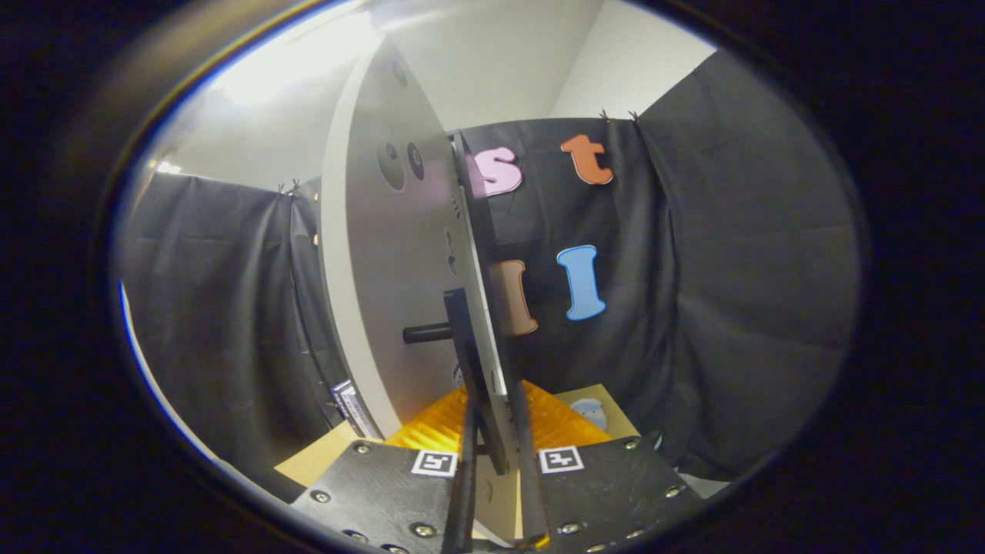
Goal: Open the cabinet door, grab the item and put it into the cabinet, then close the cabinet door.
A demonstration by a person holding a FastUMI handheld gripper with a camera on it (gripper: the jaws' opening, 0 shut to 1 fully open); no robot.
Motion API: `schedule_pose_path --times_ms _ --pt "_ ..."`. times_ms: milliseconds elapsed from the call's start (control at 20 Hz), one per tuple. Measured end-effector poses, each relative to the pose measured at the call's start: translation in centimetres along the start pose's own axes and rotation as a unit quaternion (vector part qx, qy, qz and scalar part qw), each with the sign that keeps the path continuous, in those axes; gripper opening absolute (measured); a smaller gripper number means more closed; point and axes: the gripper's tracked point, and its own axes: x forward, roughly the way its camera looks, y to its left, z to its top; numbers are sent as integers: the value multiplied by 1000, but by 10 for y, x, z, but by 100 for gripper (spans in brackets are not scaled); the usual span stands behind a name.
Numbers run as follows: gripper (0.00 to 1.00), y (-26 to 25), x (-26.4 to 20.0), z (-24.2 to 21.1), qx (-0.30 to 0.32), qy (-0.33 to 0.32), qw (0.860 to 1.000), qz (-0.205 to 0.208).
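No brand or label reads clearly here. Your hand-held gripper (492, 431) is nearly closed, its fingers (467, 462) flanking the edge of the open cabinet door (385, 292) by its dark bar handle (462, 338). An orange ridged item (558, 427) lies just beyond on the tabletop (323, 458).

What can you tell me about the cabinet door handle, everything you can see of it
The handle is a dark bar, seemingly metal or plastic, standing roughly upright off the pale grey cabinet door on a short round dark post. The door is swung open, seen nearly edge-on. The bar's lower end runs down between the fingers of the gripper, which sit close on either side; whether both press on it is unclear.
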Motion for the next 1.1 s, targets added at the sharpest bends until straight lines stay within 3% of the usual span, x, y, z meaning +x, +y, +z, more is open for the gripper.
schedule_pose_path --times_ms 250,500,600,700,850,900,1000,1100 --pt "23 0 -12 -11 -28 18 998 -47" --pt "23 27 -53 11 -33 -26 995 -88" --pt "23 58 -71 22 -19 -47 996 -75" --pt "23 103 -75 26 4 -62 997 -34" --pt "25 157 -62 -8 8 -23 1000 10" --pt "28 175 -48 -27 -5 -3 1000 19" --pt "54 206 -18 -68 -27 34 998 38" --pt "83 228 18 -106 -9 53 998 37"
